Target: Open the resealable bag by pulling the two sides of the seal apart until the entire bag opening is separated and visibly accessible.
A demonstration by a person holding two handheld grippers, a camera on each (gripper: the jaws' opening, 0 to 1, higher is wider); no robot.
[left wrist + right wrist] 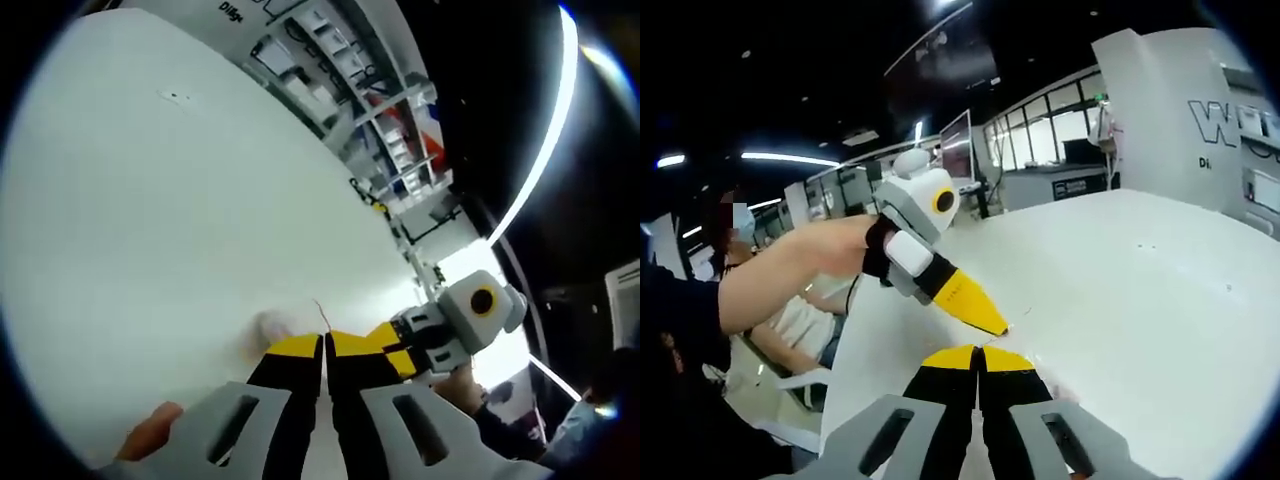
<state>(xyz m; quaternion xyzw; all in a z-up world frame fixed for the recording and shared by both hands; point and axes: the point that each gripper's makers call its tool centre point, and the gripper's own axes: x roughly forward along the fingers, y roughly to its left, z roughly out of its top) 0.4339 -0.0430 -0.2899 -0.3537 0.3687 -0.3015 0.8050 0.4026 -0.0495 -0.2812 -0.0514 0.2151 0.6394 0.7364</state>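
My left gripper [324, 345] has its yellow-tipped jaws pressed almost together, with only a thin slit between them. My right gripper [979, 355] looks the same, jaws nearly touching. Both hover over the big white table [170, 220], tips close to each other. The resealable bag [285, 325] is clear and hard to see; a faint, shiny patch of it lies on the table right at my jaw tips. I cannot tell if either pair of jaws is pinching its edge.

The clear bag [290, 325] is a faint blur, its seal indiscernible between the claws.
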